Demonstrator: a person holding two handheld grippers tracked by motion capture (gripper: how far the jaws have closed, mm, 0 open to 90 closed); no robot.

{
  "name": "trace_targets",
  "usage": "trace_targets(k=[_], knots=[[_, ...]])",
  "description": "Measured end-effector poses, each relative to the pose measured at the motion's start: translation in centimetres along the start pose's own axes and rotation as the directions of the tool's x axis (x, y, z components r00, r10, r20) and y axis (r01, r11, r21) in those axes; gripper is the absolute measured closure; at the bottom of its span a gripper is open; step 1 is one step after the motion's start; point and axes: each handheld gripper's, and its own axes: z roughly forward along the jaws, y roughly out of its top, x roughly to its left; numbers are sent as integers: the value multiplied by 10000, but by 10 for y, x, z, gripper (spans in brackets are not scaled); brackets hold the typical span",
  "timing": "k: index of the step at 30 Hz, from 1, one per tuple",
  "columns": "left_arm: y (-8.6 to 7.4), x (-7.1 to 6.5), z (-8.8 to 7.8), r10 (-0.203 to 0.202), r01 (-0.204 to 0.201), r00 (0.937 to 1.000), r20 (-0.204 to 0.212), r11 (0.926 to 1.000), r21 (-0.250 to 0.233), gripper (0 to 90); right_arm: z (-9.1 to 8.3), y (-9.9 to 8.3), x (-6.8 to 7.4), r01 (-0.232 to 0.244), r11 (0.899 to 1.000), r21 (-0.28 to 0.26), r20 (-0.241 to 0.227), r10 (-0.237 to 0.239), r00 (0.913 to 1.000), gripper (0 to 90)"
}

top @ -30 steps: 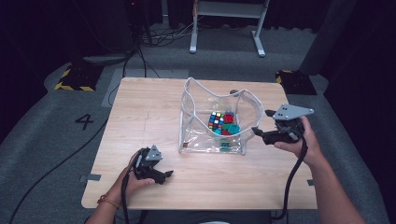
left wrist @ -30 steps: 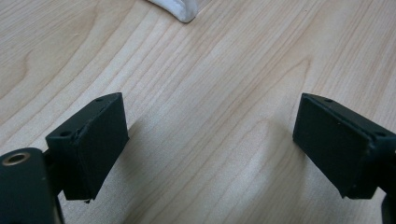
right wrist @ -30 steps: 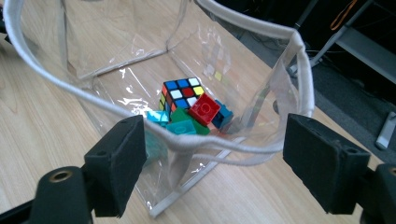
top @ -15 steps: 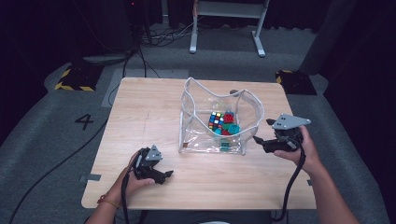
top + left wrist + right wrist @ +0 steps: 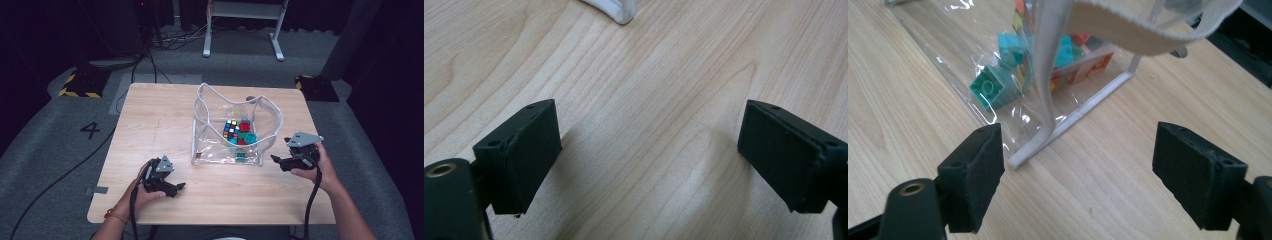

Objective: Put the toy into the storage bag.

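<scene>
Clear plastic bag (image 5: 235, 132) of toys stands mid-table (image 5: 150, 120). Right tool (image 5: 276, 160) hovers wide open, holding nothing, just beside the bag's near right corner. Left tool (image 5: 179, 188) rests wide open and empty, in front of the bag's left corner on bare wood. Creased plastic blurs the toys (image 5: 998, 85).
</scene>
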Motion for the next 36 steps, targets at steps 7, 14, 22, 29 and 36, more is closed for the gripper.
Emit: trace_targets(k=[7, 14, 22, 29, 36], knots=[[0, 0, 0, -10, 10, 10000, 11, 10000, 4, 103, 6, -13, 2, -176, 9996, 220, 101, 174, 9998, 208], [0, 0, 0, -9, 9, 10000, 11, 10000, 4, 103, 11, -28, 1, -310, 9985, 451, 117, 305, 9995, 208], [0, 0, 0, 4, -4, 10000, -18, 10000, -6, 103, 15, -46, 2, -595, 9957, 717, 104, 589, 9982, 208], [0, 0, 0, -11, 11, 10000, 14, 10000, 5, 103, 16, -61, 2, -813, 9932, 830, 7, 815, 9967, 208], [0, 0, 0, -16, 16, 10000, 18, 10000, 5, 103, 17, -78, 5, -1059, 9915, 762, -158, 1074, 9941, 205]])
